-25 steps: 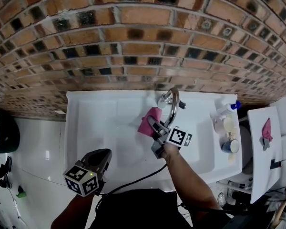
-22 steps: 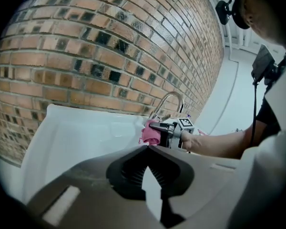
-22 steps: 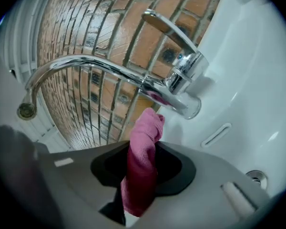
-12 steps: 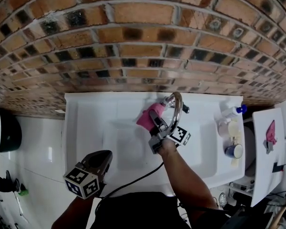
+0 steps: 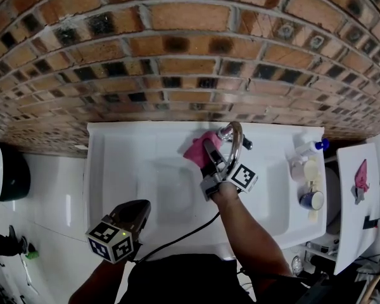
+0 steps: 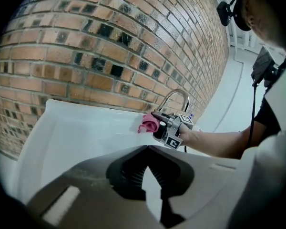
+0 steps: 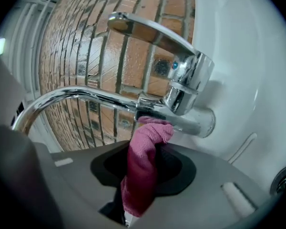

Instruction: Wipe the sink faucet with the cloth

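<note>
A chrome faucet (image 5: 233, 139) with a curved spout stands at the back of the white sink (image 5: 133, 151). My right gripper (image 5: 208, 152) is shut on a pink cloth (image 5: 199, 148), just left of the faucet's base. In the right gripper view the cloth (image 7: 142, 171) sticks up between the jaws, and its top touches the underside of the faucet body (image 7: 187, 87). The lever handle is above it and the spout (image 7: 81, 95) arcs off to the left. My left gripper (image 5: 132, 219) hangs shut and empty over the sink's front edge; the left gripper view also shows the cloth (image 6: 148, 123) and faucet (image 6: 177, 97).
A brick wall (image 5: 177, 62) backs the sink. A soap bottle (image 5: 308, 147) and a blue mug (image 5: 310, 199) stand on the right rim. A white shelf (image 5: 354, 201) is further right, and a dark bin (image 5: 9, 173) is on the floor at the left.
My right gripper has carried the cloth back and up against the faucet's base. The left gripper has stayed where it was.
</note>
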### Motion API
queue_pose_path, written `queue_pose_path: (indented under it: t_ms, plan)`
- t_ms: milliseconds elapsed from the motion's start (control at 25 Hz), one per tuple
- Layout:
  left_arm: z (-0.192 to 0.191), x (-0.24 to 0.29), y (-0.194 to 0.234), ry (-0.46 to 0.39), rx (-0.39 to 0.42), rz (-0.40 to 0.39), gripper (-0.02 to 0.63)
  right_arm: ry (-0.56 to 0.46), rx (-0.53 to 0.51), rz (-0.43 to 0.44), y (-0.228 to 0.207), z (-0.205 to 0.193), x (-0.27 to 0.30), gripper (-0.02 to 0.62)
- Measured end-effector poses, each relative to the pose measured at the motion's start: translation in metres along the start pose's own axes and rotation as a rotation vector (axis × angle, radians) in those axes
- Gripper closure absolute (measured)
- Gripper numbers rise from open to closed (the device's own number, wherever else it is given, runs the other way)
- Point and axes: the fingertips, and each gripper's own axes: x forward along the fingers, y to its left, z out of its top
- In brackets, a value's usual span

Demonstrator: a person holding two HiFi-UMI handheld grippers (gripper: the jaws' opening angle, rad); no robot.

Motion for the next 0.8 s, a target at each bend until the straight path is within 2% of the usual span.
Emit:
queue_pose_path:
  t_ms: [400,600,800]
  plan:
    - [0.002,-0.009,-0.015,-0.020,0.025,-0.008,0.600,-0.004,-0.043,0.082,0.038,0.009,-0.007,0.463]
    - [0.002,-0.020,-0.024,-0.046,0.034,-0.010,0.600,0.004,-0.039,0.078,0.048,0.005,-0.022,0.463]
    - [0.000,-0.027,-0.035,-0.075,0.022,-0.041,0.600,0.014,-0.090,0.057,0.058,0.001,-0.052,0.463]
